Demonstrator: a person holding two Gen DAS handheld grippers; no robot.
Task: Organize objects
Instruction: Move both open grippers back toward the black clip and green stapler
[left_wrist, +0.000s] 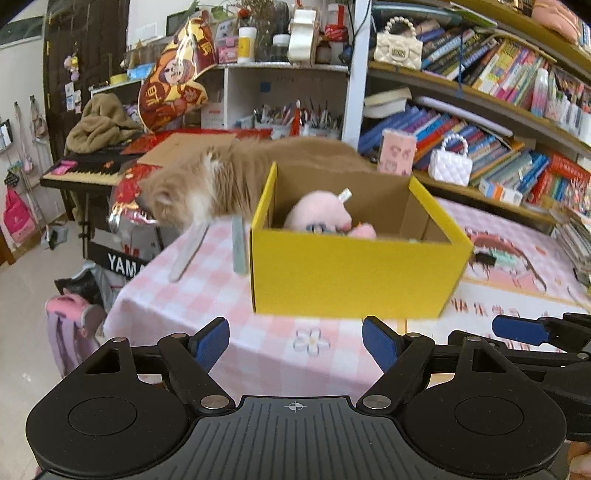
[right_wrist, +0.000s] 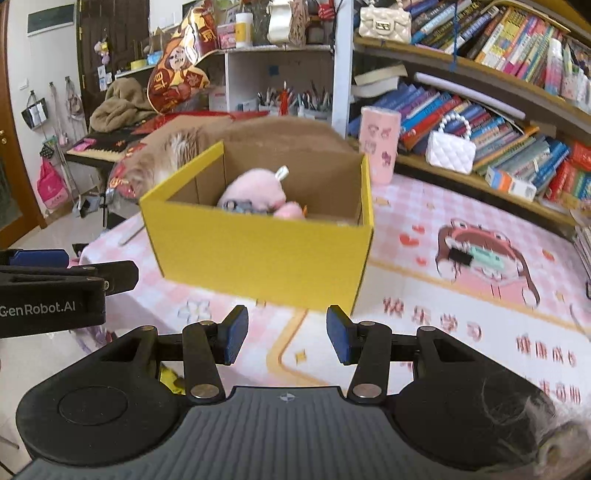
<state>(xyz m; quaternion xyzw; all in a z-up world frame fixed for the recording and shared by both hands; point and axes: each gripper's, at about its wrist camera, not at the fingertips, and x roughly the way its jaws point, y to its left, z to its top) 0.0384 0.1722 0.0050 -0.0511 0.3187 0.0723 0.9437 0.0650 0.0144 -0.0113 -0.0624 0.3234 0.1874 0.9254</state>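
One yellow box (left_wrist: 351, 273), pink checked tablecloth (left_wrist: 207, 302), bookshelves (left_wrist: 480, 122), perhaps cat (left_wrist: 207, 184).

"GenRobot.AI" on left claw (right_wrist: 55, 258) ("YAMA" keyboard (left_wrist: 122, 262))

We see the left gripper (left_wrist: 295, 341) with jaws apart, empty, near the open yellow cardboard box (left_wrist: 354, 273) on the pink checked tablecloth (left_wrist: 207, 295). A pink plush toy (left_wrist: 319, 216) lies inside. A fluffy ginger cat (left_wrist: 221, 181) lies beyond.

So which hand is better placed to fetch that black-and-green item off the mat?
Right, probably: the item lies to the right of the yellow box, on the right gripper's side, its jaws empty.
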